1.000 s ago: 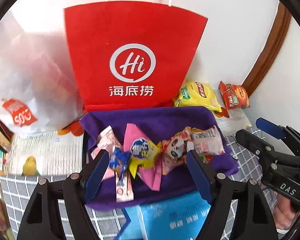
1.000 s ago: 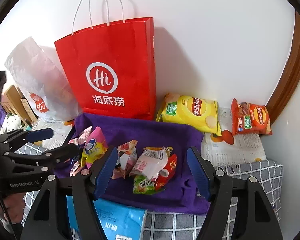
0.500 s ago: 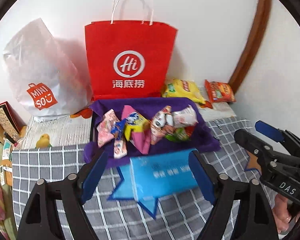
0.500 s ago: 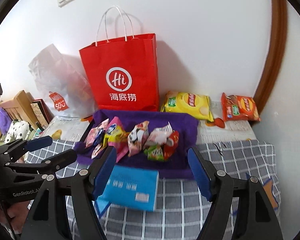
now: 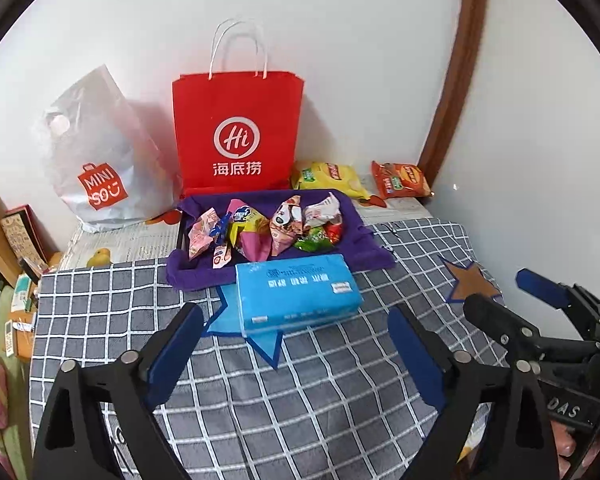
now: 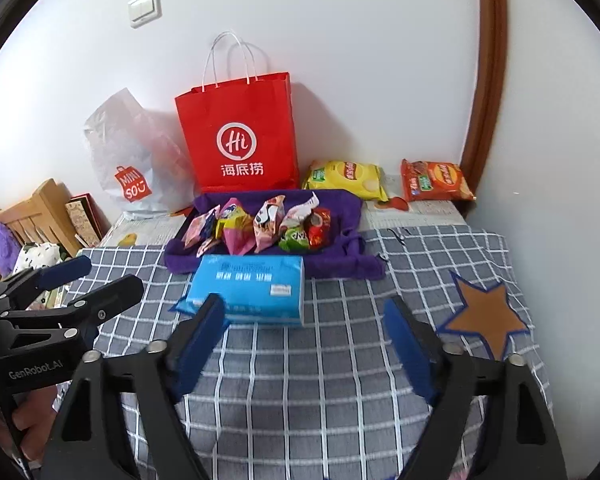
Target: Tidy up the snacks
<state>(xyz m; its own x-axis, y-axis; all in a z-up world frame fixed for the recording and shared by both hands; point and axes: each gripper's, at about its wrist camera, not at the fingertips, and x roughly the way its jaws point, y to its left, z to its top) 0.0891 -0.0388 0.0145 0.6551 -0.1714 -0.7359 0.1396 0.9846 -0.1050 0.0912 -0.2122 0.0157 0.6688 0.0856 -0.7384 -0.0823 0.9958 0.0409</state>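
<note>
Several small snack packets (image 5: 260, 226) (image 6: 260, 224) lie in a row on a purple cloth-lined tray (image 5: 352, 208) (image 6: 340, 204) at the back of the checked bedspread. A yellow chip bag (image 5: 330, 176) (image 6: 346, 178) and a red chip bag (image 5: 400, 178) (image 6: 434, 180) lie behind it by the wall. My left gripper (image 5: 296, 352) is open and empty, well back from the tray. My right gripper (image 6: 304, 338) is open and empty, also pulled back. Each gripper shows at the edge of the other's view.
A blue tissue pack (image 5: 296, 292) (image 6: 252, 284) lies just in front of the tray. A red paper bag (image 5: 236, 128) (image 6: 240, 132) and a white Miniso bag (image 5: 100, 152) (image 6: 136, 152) stand against the wall. Boxes and clutter (image 6: 40, 216) sit left of the bed.
Both grippers have pulled back and up from the tray. The tray and snacks now sit far off, and the tissue pack and bedspread have come into full view. Both stayed open.
</note>
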